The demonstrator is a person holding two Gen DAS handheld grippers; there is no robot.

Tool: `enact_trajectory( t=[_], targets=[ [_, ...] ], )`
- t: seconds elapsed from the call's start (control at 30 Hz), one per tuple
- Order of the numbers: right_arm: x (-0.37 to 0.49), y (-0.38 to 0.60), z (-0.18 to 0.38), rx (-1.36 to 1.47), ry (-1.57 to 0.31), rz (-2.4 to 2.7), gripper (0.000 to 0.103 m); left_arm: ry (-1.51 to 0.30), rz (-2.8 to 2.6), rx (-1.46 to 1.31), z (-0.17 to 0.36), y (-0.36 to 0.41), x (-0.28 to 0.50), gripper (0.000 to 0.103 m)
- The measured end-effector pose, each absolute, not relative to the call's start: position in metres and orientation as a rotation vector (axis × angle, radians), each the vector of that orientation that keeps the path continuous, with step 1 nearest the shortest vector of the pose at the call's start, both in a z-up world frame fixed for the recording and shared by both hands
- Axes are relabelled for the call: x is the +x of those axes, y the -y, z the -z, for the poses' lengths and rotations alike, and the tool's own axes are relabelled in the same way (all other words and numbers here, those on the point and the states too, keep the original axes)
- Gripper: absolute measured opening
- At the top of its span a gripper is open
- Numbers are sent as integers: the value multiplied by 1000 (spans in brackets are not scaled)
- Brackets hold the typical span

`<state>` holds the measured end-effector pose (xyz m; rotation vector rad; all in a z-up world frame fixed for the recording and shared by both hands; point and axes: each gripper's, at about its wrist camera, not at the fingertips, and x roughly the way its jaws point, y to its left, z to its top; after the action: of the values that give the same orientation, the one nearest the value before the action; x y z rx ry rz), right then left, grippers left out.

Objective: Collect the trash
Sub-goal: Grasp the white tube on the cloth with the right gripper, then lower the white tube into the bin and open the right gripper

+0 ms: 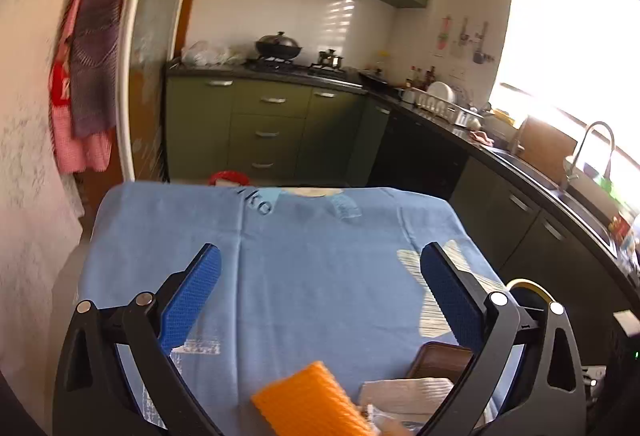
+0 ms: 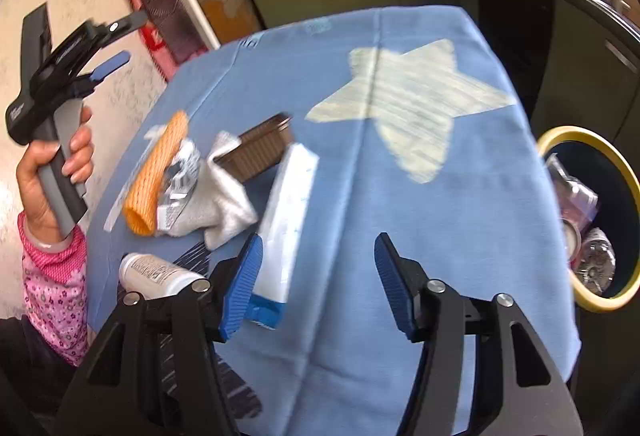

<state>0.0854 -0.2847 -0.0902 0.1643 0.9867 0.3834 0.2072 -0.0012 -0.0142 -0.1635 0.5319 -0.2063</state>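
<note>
Fingers: ribbed blue pads wide, both empty | orange foam mesh sleeve | ridged brown tray

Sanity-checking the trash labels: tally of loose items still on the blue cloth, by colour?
Orange: 1, foam net sleeve
Brown: 1, ridged tray
White: 3, crumpled tissue, flat blue-edged pack, small bottle
Clear/silvery: 1, plastic wrapper
Total: 6
</note>
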Motion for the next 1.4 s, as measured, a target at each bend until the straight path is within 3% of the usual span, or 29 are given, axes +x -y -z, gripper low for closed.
enact_trajectory(
  t=[0.2, 0.37, 0.67, 1.1, 1.4],
  targets=[
    [85, 255, 99, 115, -1033, -382, 54, -575, 206, -225, 35, -18, 213, 98],
    [84, 239, 106, 55, -1054, -371, 40, -565, 226, -216, 36, -12, 205, 98],
    [75, 247, 102, 37, -1037, -335, 26, -564, 240, -207, 33, -3, 203, 98],
    [86, 389, 70, 196, -911, 35, 27, -570, 246, -186, 33, 7, 201, 98],
    [111, 496, 106, 292, -977, 285, 27, -577, 252, -179, 33, 11, 201, 98]
  ],
)
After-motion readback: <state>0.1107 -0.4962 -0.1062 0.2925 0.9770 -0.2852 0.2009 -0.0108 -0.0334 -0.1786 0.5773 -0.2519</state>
